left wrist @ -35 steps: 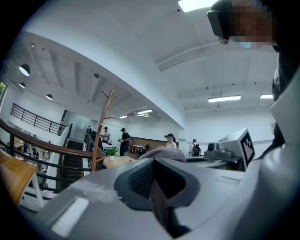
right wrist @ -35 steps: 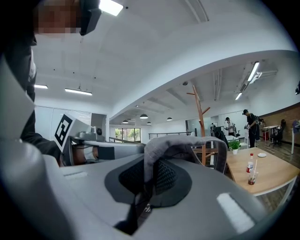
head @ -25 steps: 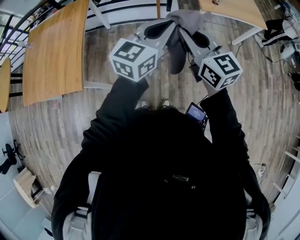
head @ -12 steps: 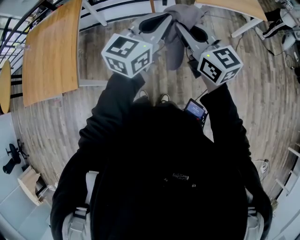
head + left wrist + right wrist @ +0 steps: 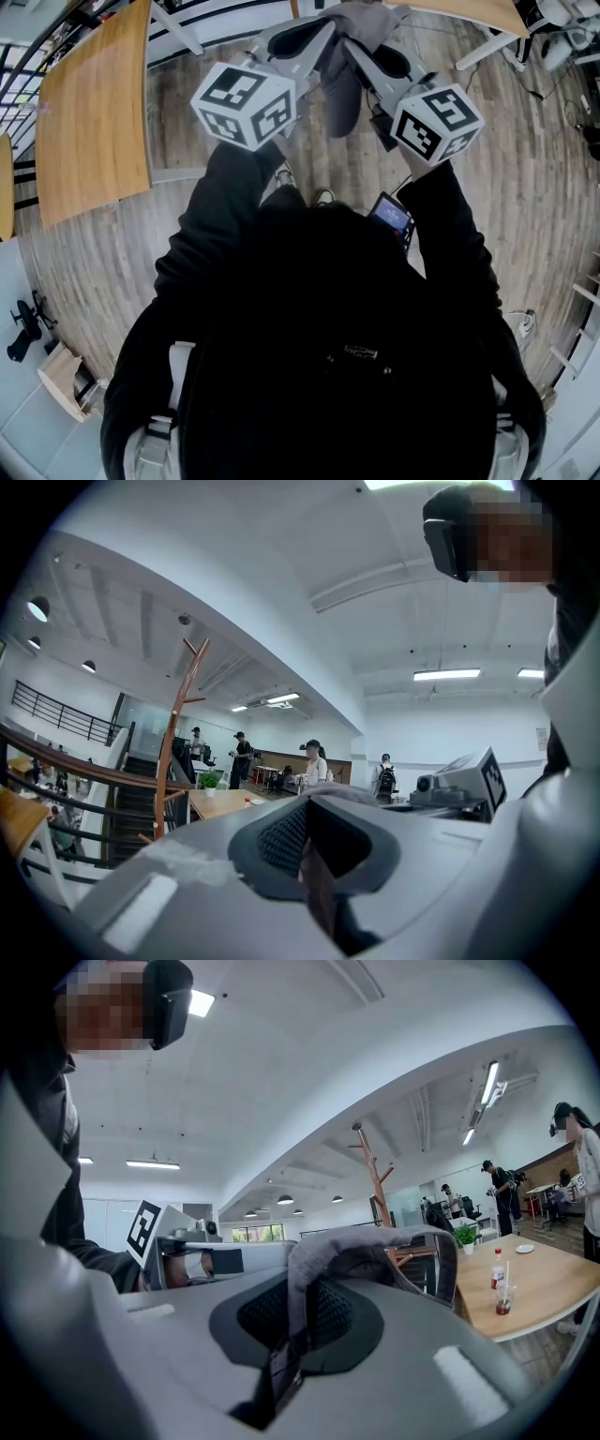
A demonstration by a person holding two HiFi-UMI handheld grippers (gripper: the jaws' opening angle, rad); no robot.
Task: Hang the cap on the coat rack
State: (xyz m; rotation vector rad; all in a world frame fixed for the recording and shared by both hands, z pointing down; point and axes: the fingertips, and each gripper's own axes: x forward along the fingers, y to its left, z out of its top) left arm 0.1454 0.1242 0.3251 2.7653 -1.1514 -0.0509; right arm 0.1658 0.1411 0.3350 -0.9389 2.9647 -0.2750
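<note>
While edge-held, cap [image 5: 358, 1241] far from rack [image 5: 373, 1185].

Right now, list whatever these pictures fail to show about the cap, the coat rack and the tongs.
- Cap: head view, top cut off by the upper edge, sides covered by the left tongs and right tongs.
- Coat rack: left gripper view, foot hidden behind the left tongs' body; absent from the head view.
- Bottle label: right gripper view, too small to read.
</note>
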